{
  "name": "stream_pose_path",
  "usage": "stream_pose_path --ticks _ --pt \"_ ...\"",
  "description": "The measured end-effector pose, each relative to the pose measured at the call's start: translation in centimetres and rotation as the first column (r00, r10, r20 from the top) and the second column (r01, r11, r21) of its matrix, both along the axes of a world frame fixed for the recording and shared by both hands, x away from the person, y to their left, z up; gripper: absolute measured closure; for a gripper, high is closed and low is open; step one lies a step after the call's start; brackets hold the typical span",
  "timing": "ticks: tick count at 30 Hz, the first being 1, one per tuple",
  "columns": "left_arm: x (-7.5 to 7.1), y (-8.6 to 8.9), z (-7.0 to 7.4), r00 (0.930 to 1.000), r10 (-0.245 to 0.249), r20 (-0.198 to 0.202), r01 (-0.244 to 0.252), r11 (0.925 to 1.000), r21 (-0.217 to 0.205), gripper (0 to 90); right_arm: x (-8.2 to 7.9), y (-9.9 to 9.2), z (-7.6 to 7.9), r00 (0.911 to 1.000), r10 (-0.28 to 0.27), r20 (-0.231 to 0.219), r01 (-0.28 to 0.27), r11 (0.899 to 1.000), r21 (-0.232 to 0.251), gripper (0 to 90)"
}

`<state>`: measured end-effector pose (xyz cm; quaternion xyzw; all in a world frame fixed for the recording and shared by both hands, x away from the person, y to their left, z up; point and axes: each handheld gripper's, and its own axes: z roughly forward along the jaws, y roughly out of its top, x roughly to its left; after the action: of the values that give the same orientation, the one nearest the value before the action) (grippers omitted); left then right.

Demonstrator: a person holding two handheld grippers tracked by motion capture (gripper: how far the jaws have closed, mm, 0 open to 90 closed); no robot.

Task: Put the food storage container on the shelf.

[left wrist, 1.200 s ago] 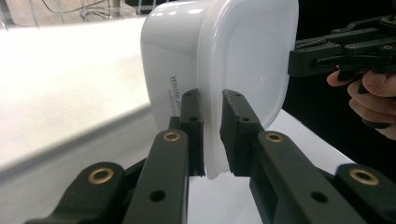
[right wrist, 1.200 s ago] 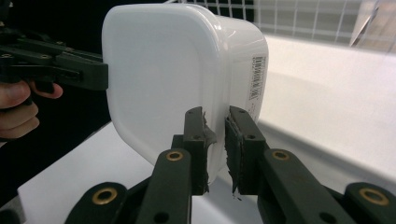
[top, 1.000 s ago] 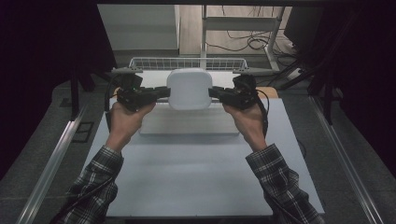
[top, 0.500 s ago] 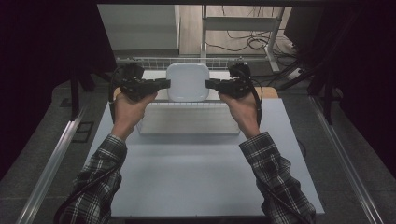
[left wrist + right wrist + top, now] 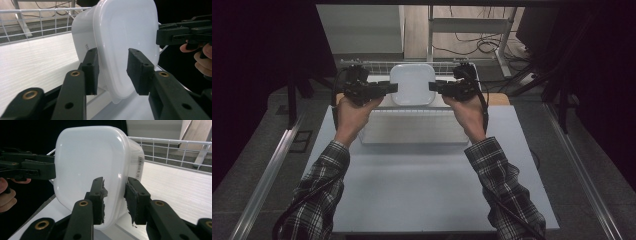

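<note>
A: Container (image 5: 413,84) stands on edge in the wire rack (image 5: 362,64) at the back of the worktop (image 5: 412,185)?

B: Yes. Left gripper (image 5: 393,88) and right gripper (image 5: 433,86) have just been opening; the rims sit between slack jaws, unclamped.

A: Best move?

B: I'd draw both straight outward, evenly, so nothing tips it.

The container (image 5: 413,83) stands on the rack (image 5: 362,67), between both grippers.
</note>
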<state>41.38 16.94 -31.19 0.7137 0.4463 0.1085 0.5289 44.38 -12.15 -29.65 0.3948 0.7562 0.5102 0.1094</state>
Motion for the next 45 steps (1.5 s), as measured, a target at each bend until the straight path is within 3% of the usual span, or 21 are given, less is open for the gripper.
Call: stream_pose_path --ticks 6,8,13,15,20,24,26,27,29,32,33,36,39,45 --pt "1.0 -0.5 -0.5 0.9996 0.017 -0.024 -0.017 0.9994 0.030 57.3 1.0 0.4 -0.4 0.9996 -0.021 -0.018 0.021 1.000 -0.012 59.1" --pt "1.3 -0.5 -0.8 0.9993 0.023 -0.030 -0.023 0.9997 -0.002 56.7 1.3 0.4 -0.5 0.9994 -0.021 -0.028 0.021 1.000 -0.004 58.1" --pt "1.8 -0.5 -0.8 0.9981 0.048 -0.039 -0.048 0.9989 0.005 48.8 1.7 0.6 -0.5 0.9991 -0.036 -0.020 0.036 0.999 -0.024 51.3" --pt "2.1 -0.6 -0.7 0.9965 0.079 -0.029 -0.078 0.9967 0.023 43.7 2.0 0.7 -0.6 0.9970 -0.077 -0.007 0.076 0.996 -0.035 46.1" --pt "2.8 -0.7 -0.5 0.9941 0.106 -0.021 -0.105 0.9937 0.037 39.8 2.7 0.8 -0.7 0.9944 -0.104 -0.017 0.104 0.995 -0.009 45.8" --pt "3.1 -0.8 -0.5 0.9929 0.118 -0.011 -0.117 0.9920 0.045 38.2 2.9 1.0 -0.7 0.9930 -0.117 -0.013 0.117 0.993 -0.015 46.4" --pt "2.9 -0.9 -0.3 0.9915 0.129 0.014 -0.130 0.9878 0.085 33.0 2.9 1.1 -0.6 0.9920 -0.126 -0.002 0.126 0.992 -0.029 46.4" --pt "2.8 -0.9 -0.2 0.9910 0.132 0.025 -0.133 0.9878 0.080 31.5 2.8 1.1 -0.5 0.9915 -0.130 0.011 0.130 0.991 -0.037 45.5" --pt "2.6 -0.7 -0.1 0.9923 0.121 0.027 -0.122 0.9909 0.057 28.2 2.5 1.1 -0.4 0.9914 -0.124 0.043 0.125 0.991 -0.035 41.7" --pt "2.4 -0.7 0.0 0.9945 0.100 0.029 -0.102 0.9932 0.057 22.8 2.3 0.9 -0.3 0.9943 -0.086 0.062 0.088 0.996 -0.019 31.2" --pt "2.4 -0.7 0.0 0.9960 0.085 0.028 -0.086 0.9947 0.056 22.8 2.3 0.9 -0.3 0.9943 -0.086 0.062 0.088 0.996 -0.019 31.2" --pt "2.0 -0.8 -0.4 0.9995 0.020 0.027 -0.022 0.9969 0.076 17.9 2.0 0.7 -0.7 0.9970 -0.034 0.069 0.035 0.999 -0.020 19.5" --pt "1.8 -1.0 -0.8 0.9995 -0.008 0.031 0.005 0.9955 0.095 13.1 1.7 0.7 -1.0 0.9975 -0.009 0.071 0.011 1.000 -0.023 14.2" --pt "1.2 -1.0 -1.4 0.9956 -0.078 0.051 0.074 0.9942 0.078 5.7 1.1 1.0 -1.5 0.9962 0.029 0.082 -0.022 0.997 -0.076 8.6"
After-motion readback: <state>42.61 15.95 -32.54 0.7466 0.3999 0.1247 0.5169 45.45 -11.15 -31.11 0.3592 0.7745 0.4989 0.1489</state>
